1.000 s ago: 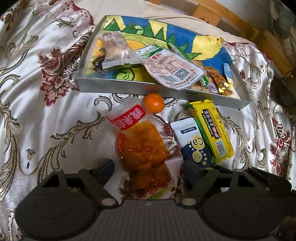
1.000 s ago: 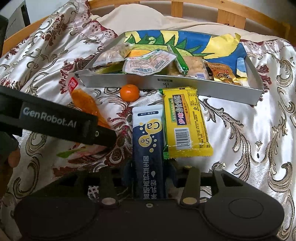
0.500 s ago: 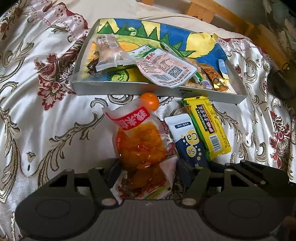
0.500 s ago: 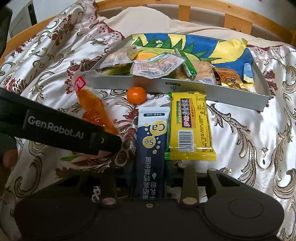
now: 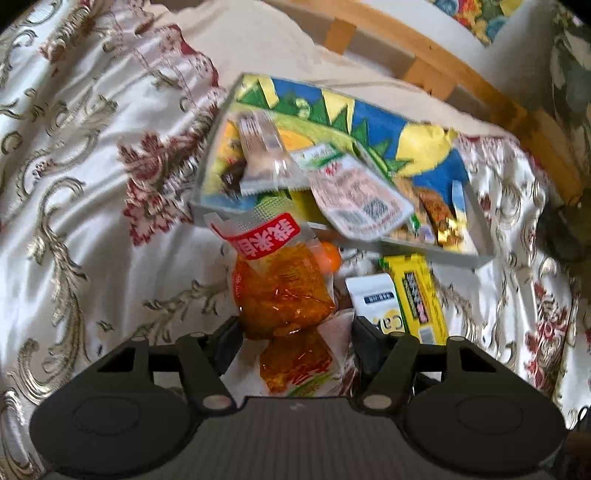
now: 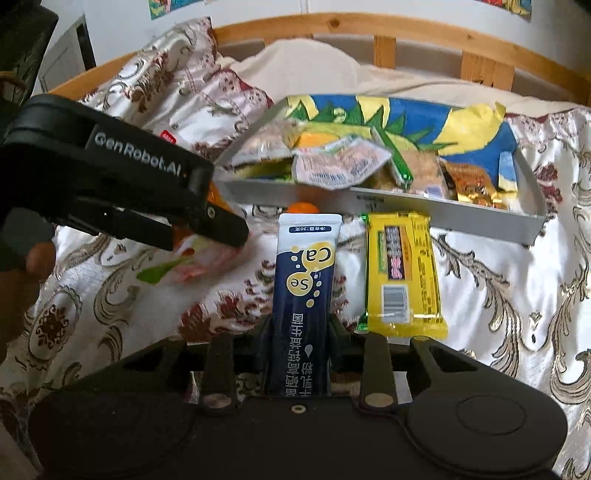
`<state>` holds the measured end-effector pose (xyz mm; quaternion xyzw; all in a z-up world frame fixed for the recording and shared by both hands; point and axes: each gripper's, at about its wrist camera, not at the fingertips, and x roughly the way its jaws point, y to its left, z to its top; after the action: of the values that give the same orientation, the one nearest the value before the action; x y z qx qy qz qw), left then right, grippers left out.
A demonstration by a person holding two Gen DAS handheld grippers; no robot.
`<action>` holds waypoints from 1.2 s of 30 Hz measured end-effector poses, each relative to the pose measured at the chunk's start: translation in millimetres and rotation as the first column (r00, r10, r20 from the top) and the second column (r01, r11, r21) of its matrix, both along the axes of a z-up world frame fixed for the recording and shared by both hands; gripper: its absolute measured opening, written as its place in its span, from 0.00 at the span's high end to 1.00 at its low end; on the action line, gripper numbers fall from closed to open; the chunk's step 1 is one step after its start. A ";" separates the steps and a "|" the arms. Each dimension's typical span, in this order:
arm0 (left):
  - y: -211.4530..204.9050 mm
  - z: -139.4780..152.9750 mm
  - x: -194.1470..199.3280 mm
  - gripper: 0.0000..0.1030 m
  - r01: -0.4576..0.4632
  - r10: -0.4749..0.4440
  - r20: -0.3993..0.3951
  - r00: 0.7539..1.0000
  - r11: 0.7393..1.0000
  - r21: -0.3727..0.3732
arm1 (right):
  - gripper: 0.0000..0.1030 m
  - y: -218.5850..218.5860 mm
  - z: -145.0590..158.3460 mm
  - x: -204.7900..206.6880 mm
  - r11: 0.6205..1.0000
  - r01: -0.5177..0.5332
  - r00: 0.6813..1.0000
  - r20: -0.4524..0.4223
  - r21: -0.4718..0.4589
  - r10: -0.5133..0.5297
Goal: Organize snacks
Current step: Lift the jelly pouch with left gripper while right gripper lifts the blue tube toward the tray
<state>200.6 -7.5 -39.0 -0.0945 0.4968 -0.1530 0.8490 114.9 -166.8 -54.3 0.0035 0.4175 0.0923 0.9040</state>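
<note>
My left gripper (image 5: 299,332) is shut on a clear bag of orange snacks (image 5: 280,291) with a red label, holding it above the bedspread in front of the tray. From the right wrist view the left gripper (image 6: 221,229) reaches in from the left, and the bag's white and green end (image 6: 184,266) hangs below it. My right gripper (image 6: 301,332) is shut on the near end of a dark blue stick packet (image 6: 306,266) marked Ca and Se. The grey tray (image 6: 443,210) with a bright painted bottom holds several snack packets.
A yellow bar (image 6: 400,273) lies on the bedspread right of the blue packet. A small tangerine (image 5: 328,256) sits against the tray's front wall. A wooden bed rail (image 6: 480,33) runs behind the tray. A person's hand (image 6: 37,258) holds the left gripper.
The left gripper closed on the orange bag and lifted it toward the tray. The right gripper's jaws closed onto the blue packet and stayed in place.
</note>
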 end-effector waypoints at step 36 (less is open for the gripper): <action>-31.3 53.4 80.6 0.32 -0.023 0.090 0.385 0.919 0.984 -0.175 | 0.68 -81.1 88.8 87.4 0.985 0.168 0.855 0.502 -0.028 -0.131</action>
<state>281.2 -38.7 14.3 -0.1472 0.2999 -0.1850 0.9242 202.3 -247.8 34.5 -0.0202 0.1715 0.0046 0.9850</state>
